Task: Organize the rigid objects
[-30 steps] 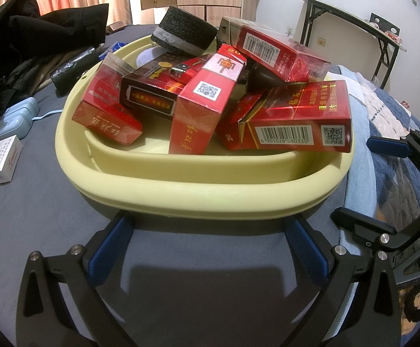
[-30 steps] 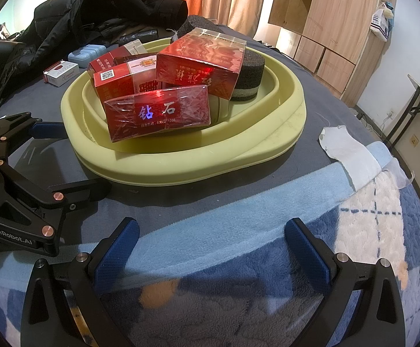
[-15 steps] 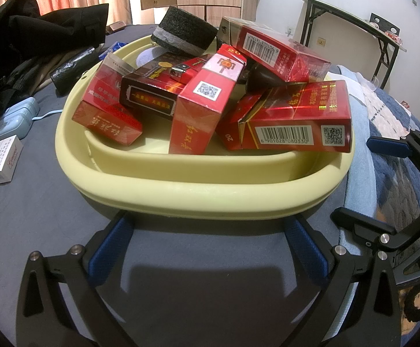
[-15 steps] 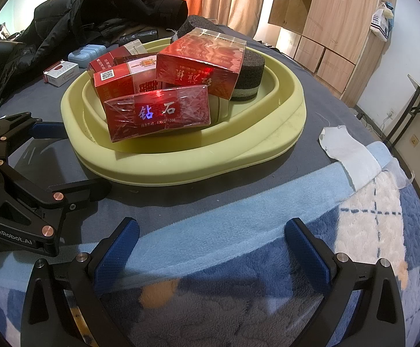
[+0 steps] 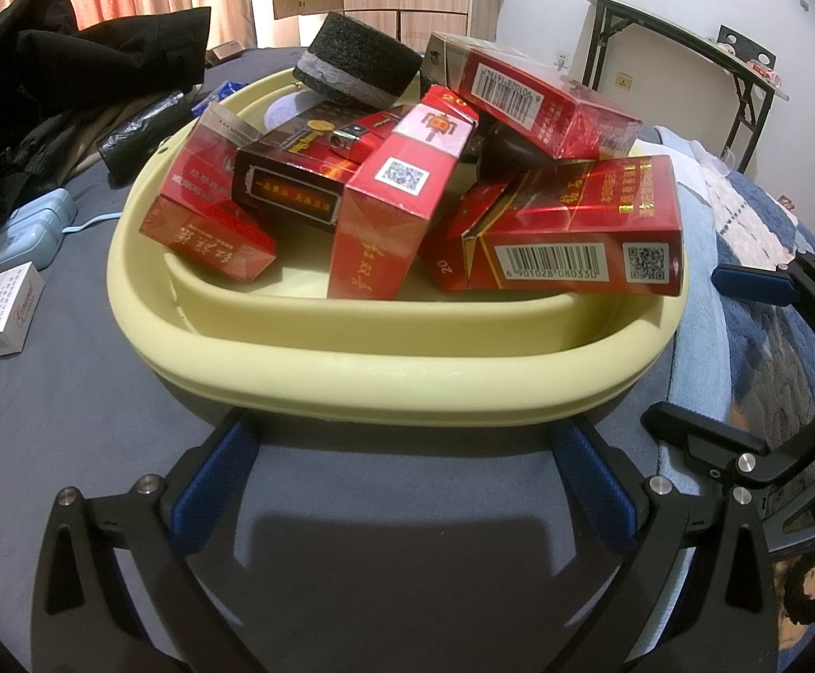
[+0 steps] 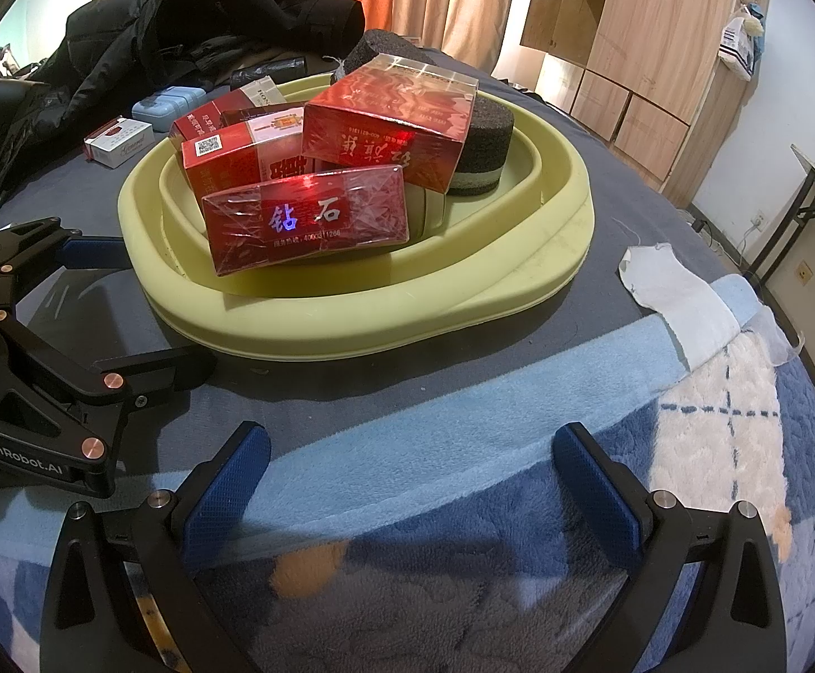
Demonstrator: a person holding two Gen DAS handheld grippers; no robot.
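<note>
On the bed's far left lies a white pack lettered "General" (likely). Nothing has shifted over the last second, so sorting looks paused. The yellow basin holds piled red packs: "20", barcode 6901028080330, "钻石". Left tongs and right tongs hang spread, empty.

Your left wrist camera looks low and close across the bedding at the yellow basin at 12 o'clock, while your right wrist camera views that same basin from farther back, at 11 o'clock.
</note>
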